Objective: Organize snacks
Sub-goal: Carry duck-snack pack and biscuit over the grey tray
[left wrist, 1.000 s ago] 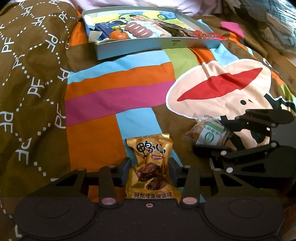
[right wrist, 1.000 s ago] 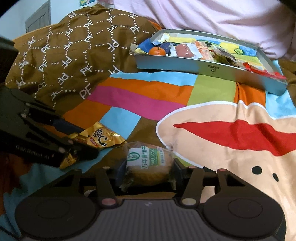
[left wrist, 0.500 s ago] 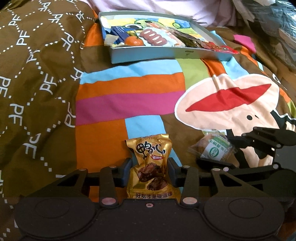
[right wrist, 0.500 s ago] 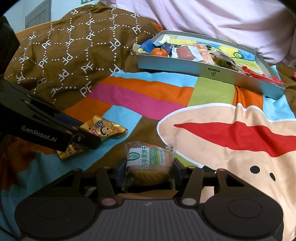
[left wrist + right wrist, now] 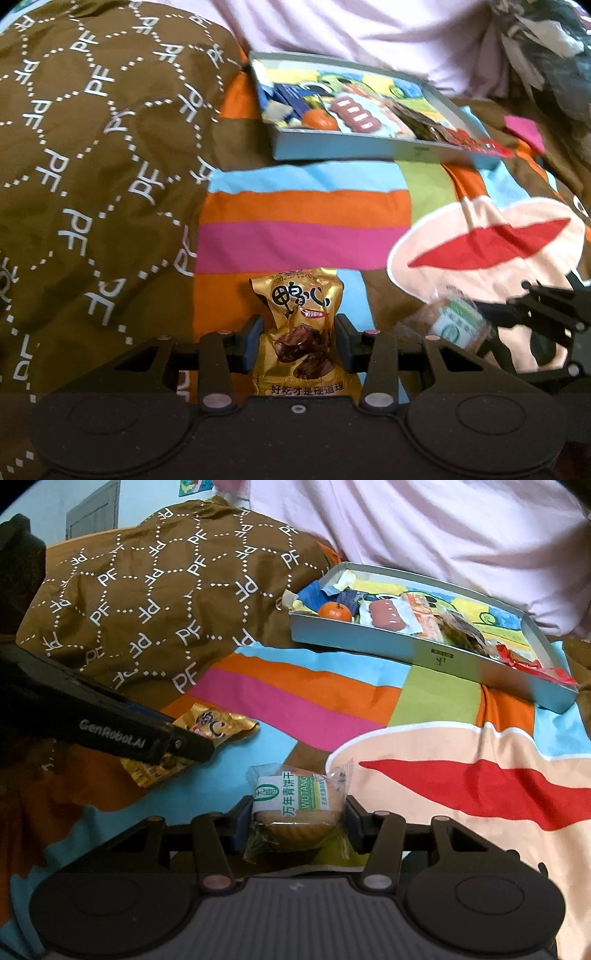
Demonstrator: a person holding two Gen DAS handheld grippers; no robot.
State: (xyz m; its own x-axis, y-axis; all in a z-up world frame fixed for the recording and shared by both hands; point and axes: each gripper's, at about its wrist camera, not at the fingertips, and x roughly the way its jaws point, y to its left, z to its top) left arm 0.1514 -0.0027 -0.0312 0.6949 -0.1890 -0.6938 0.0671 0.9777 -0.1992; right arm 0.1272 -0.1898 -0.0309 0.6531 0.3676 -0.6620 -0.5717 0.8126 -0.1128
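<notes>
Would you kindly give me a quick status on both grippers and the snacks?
Left gripper shut on gold packet. Right gripper shut on wrapped biscuit. Tray ahead, part filled; bedspread path clear.

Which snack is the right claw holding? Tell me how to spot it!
Find the grey tray at the far end of the colourful blanket, then come nearer to the right claw. Between its fingers sits a round cake in clear wrap with a green-and-white label, unlike the gold packet on its left.

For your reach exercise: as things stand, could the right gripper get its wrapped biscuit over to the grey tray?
Probably yes. The right gripper grips the wrapped biscuit, and only open quilt lies before the grey tray.
</notes>
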